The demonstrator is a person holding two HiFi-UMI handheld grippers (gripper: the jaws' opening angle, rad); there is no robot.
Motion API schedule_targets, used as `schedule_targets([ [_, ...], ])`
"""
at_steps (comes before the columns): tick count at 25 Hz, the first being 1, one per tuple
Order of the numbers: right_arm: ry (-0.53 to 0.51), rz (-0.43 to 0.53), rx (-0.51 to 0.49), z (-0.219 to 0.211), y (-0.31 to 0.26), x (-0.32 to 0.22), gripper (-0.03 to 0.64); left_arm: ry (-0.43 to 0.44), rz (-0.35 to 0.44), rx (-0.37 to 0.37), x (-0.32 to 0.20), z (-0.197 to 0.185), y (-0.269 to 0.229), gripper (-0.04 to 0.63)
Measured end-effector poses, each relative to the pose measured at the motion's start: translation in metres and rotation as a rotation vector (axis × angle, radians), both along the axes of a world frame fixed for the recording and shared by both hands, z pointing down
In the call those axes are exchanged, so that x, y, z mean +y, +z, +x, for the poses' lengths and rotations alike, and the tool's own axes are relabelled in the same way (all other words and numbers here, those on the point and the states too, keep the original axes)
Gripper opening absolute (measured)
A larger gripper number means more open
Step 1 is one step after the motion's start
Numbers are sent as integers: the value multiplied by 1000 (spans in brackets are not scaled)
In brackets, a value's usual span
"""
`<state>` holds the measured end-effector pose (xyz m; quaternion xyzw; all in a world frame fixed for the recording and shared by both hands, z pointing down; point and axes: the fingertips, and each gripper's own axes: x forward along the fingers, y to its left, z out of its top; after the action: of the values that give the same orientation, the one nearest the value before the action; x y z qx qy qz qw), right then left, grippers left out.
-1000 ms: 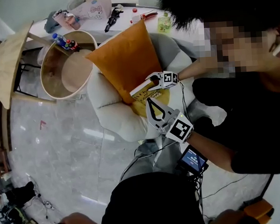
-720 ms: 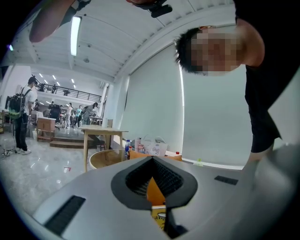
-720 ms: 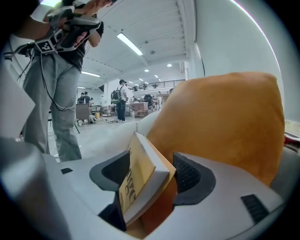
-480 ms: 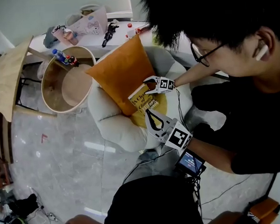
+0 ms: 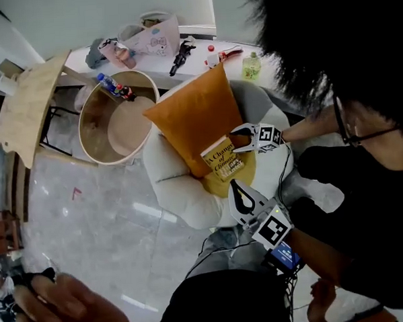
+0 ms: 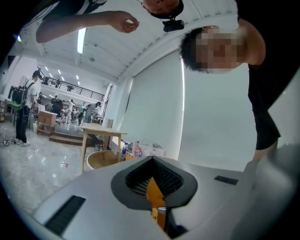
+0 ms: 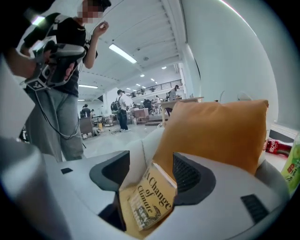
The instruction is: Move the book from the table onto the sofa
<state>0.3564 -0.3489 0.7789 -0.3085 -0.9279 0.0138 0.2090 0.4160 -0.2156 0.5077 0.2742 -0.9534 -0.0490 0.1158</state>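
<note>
The book [image 5: 225, 161] [image 7: 152, 199], titled "A Change of Climate", stands propped against an orange pillow [image 5: 192, 117] [image 7: 215, 131] on the pale padded sofa [image 5: 172, 185], over something yellow. My right gripper [image 5: 239, 139] [image 7: 151, 168] is by the book's upper corner. Its jaws have just been opening and now stand open, with the book framed between them but untouched by the pads. My left gripper [image 5: 235, 186] [image 6: 151, 160] hovers just below the book, its fingertips together and nothing held. A sliver of the pillow shows behind them.
A round wooden tub [image 5: 118, 121] and a wooden table [image 5: 30, 105] stand left of the sofa. The white table behind holds bottles, a green bottle [image 5: 252, 65] and clutter. Cables and a lit screen [image 5: 284, 253] lie by the sofa's foot. A person [image 7: 61, 70] stands nearby.
My right gripper has come off the book's top edge and drawn back a little to the right. The book stays leaning on the pillow. The head view has shifted, and a hand now shows lower left.
</note>
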Motion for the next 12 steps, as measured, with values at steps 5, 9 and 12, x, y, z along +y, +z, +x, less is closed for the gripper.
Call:
schedule_targets([
  [5, -6, -62, -33, 12, -68, 8, 296, -8, -8, -16, 5, 11, -28, 8],
  [9, -13, -61, -50, 26, -119, 3, 295, -6, -2, -34, 3, 22, -61, 8],
  [12, -30, -64, -49, 37, -152, 4, 291, -15, 3, -32, 6, 30, -83, 8],
])
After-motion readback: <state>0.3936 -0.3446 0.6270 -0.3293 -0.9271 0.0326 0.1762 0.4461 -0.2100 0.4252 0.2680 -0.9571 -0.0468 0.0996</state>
